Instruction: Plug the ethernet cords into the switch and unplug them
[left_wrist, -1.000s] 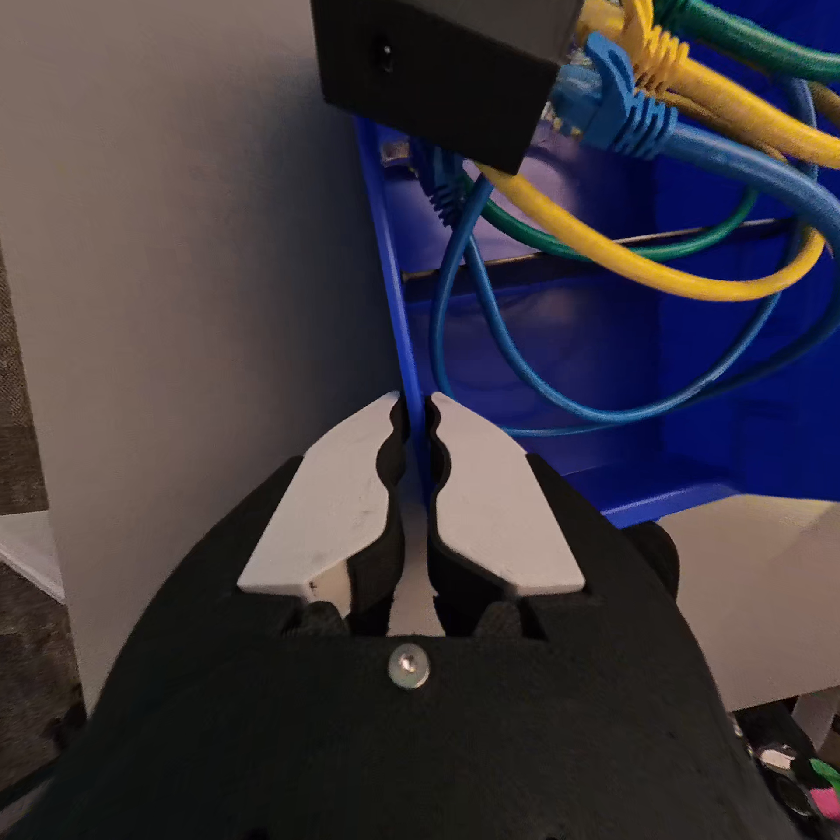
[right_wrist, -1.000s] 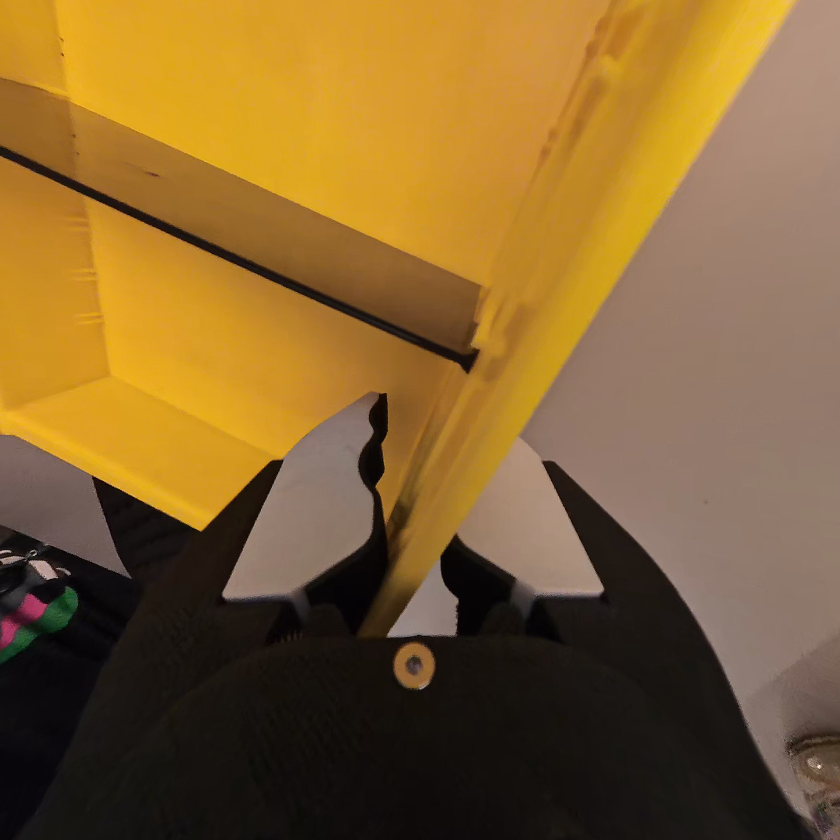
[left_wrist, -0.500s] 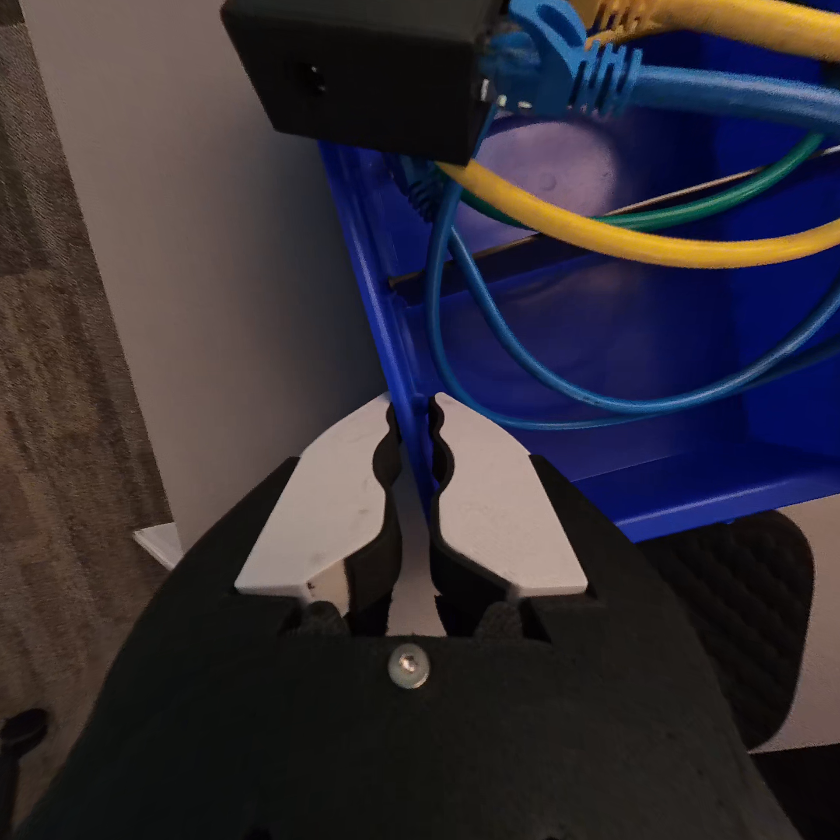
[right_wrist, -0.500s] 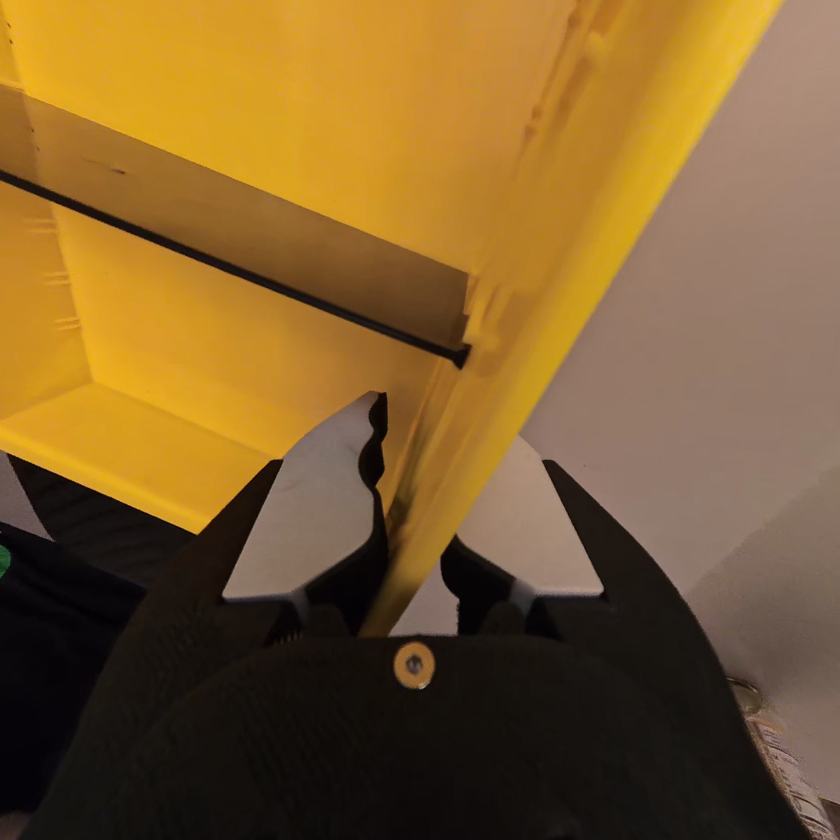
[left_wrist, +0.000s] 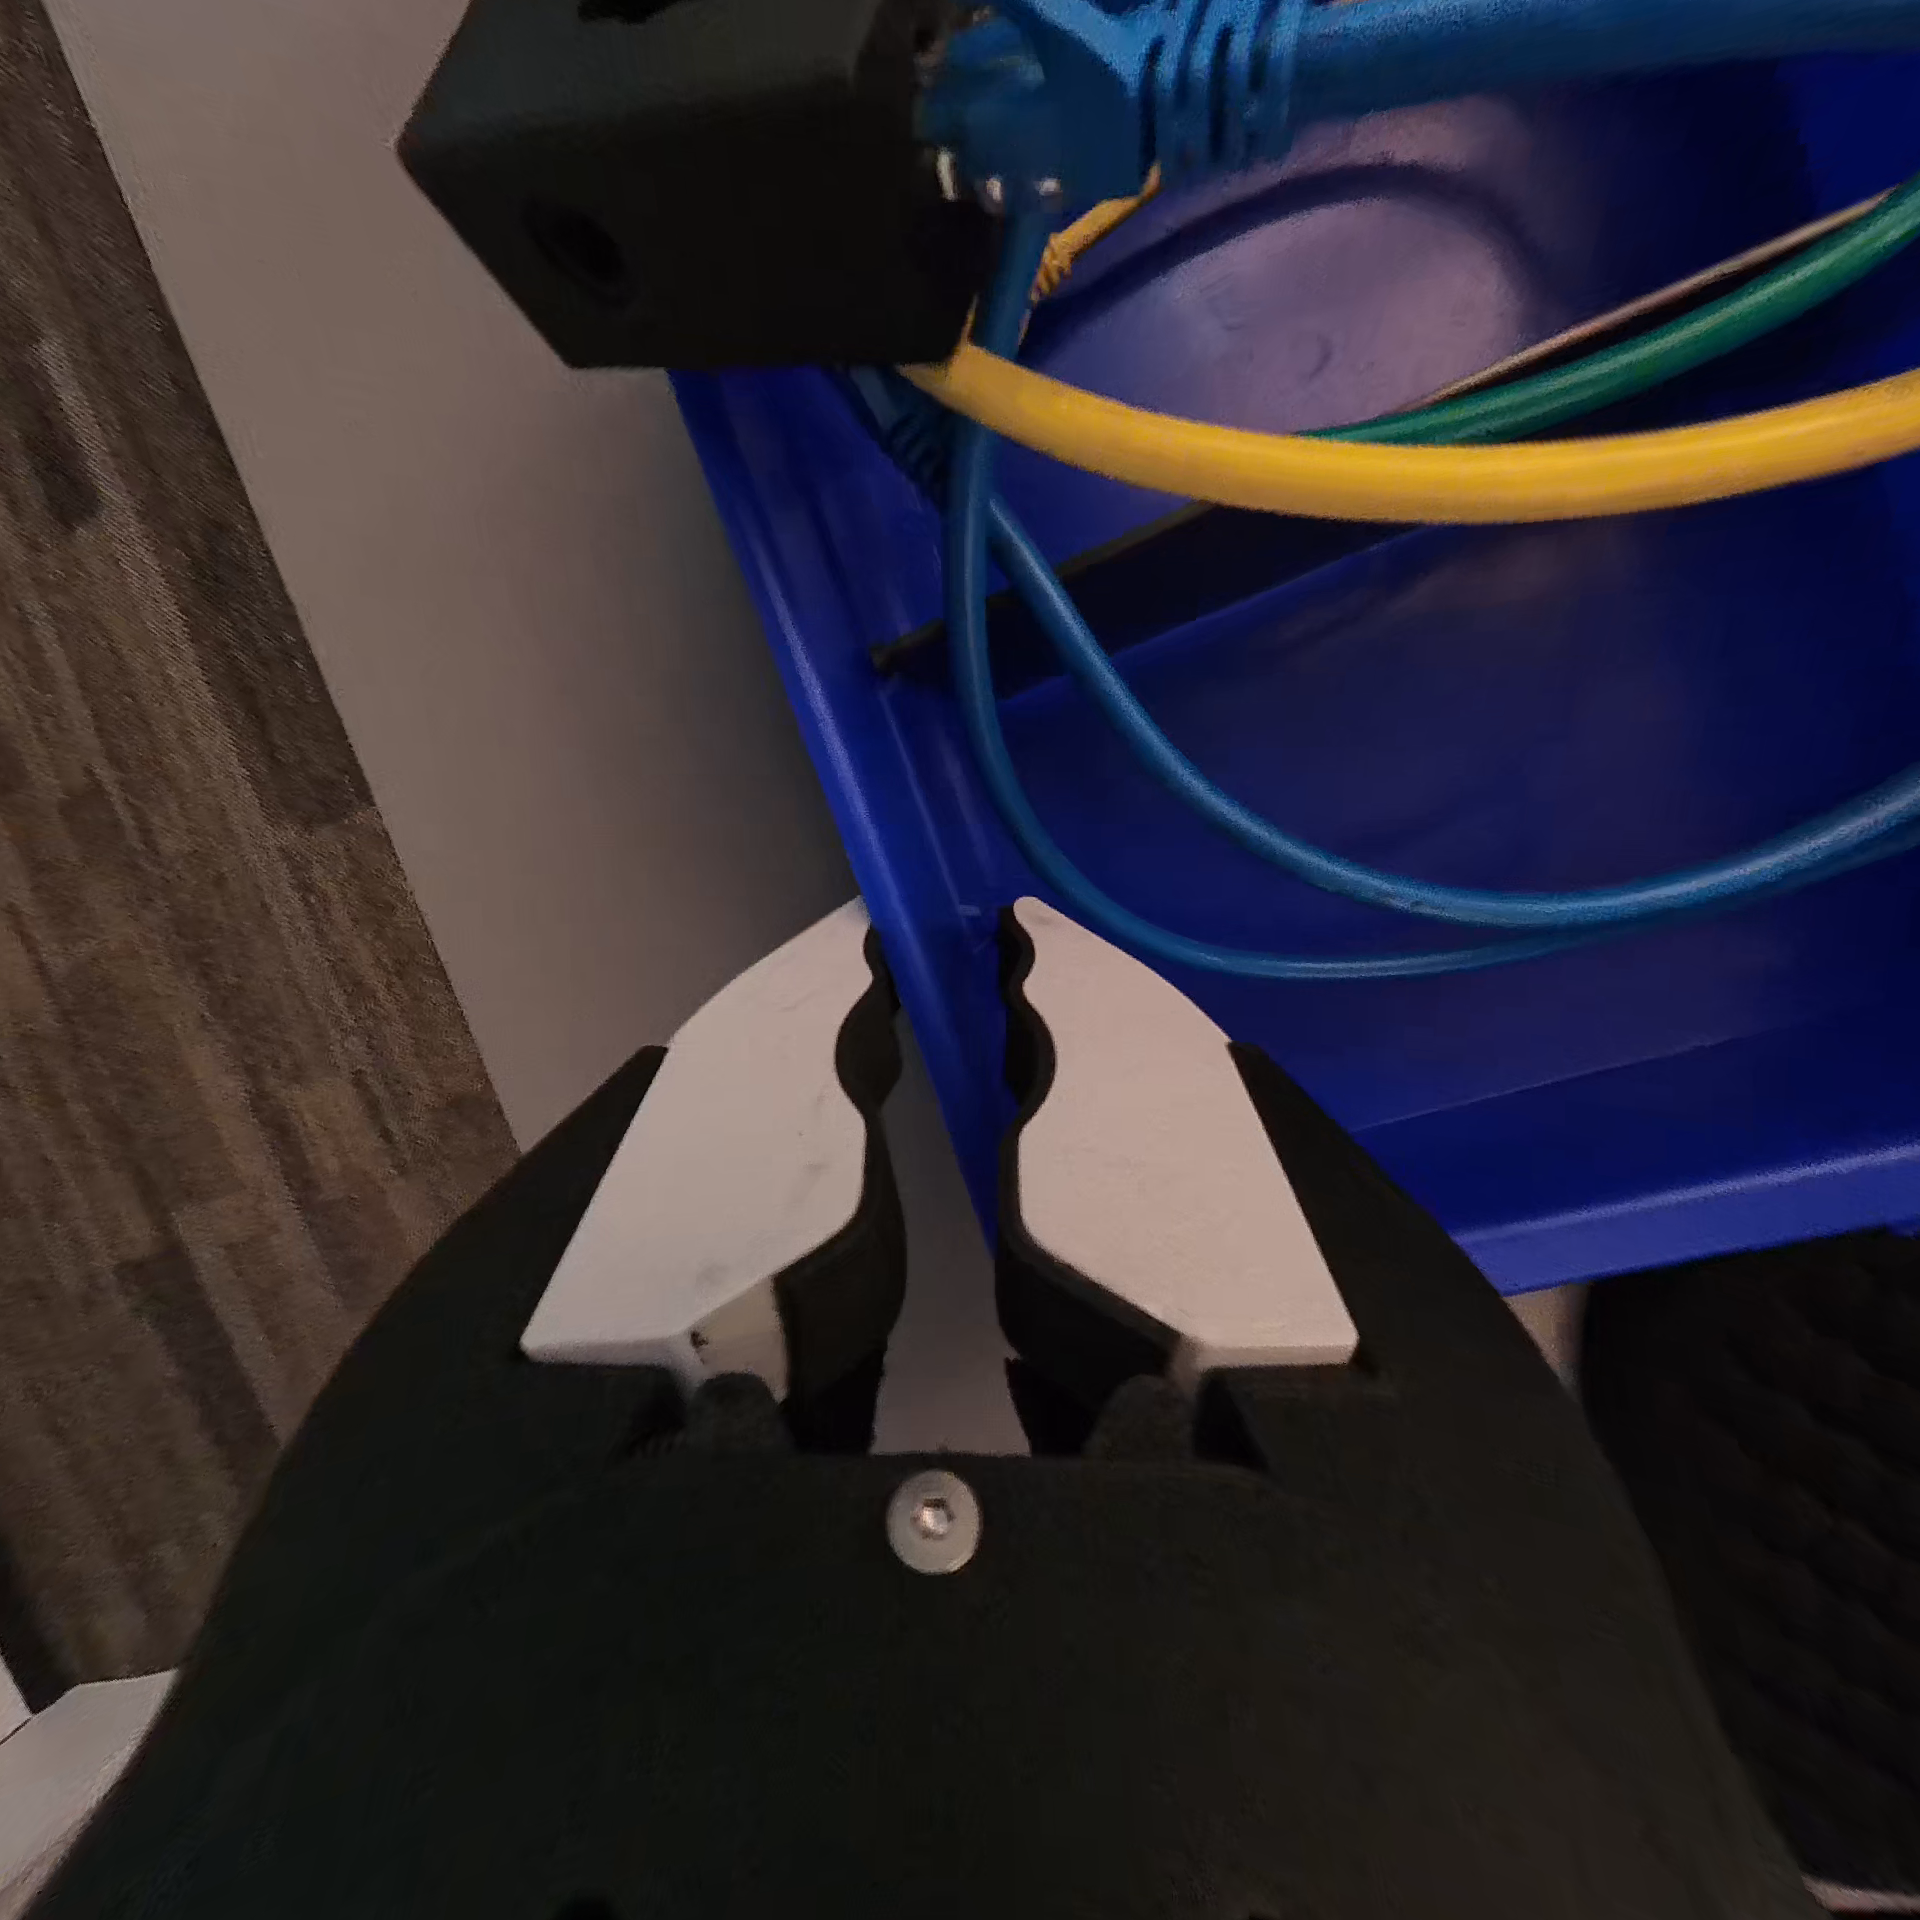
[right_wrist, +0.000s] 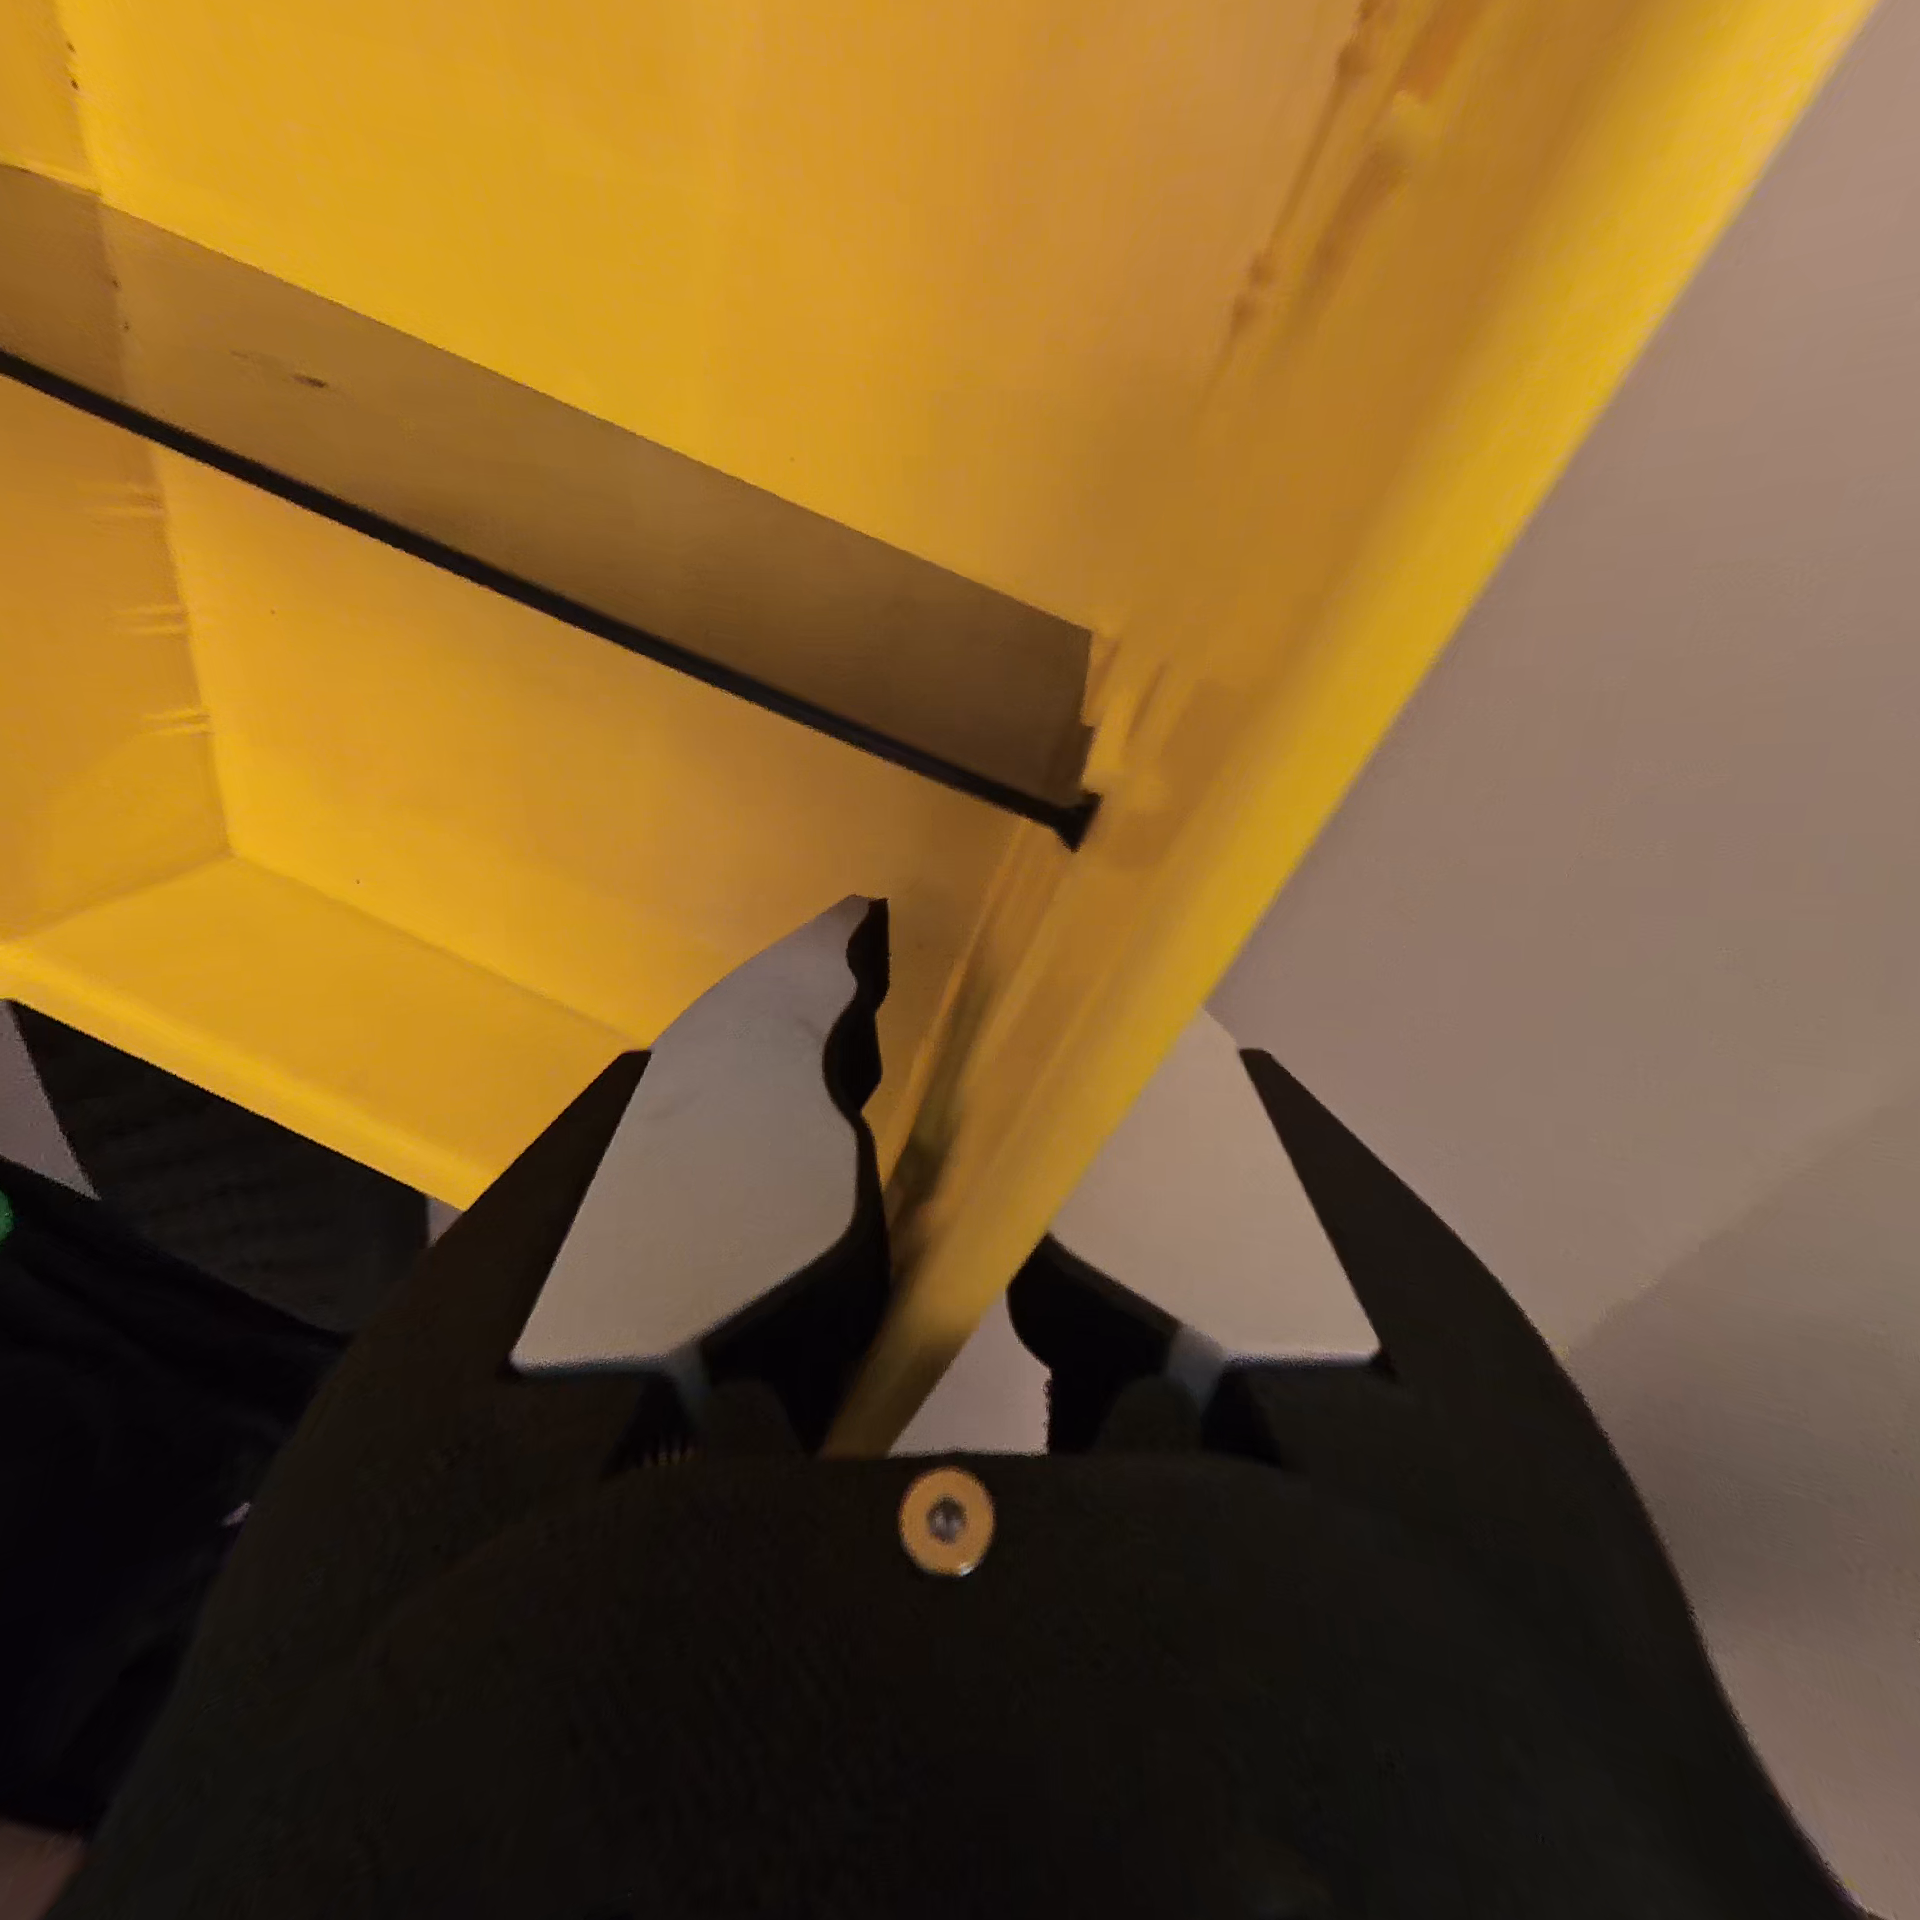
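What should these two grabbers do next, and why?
Probably set both bins down. The left gripper is clamped on the blue bin holding the switch and cords, the right gripper on the yellow bin; neither is free for plugs.

Blue bin (left_wrist: 1558, 1143) swung rightward in left wrist view, switch (left_wrist: 686, 177) tilted, more floor (left_wrist: 156, 831) exposed

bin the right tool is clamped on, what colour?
Yellow bin, gripped at its side wall; clearest in the right wrist view.
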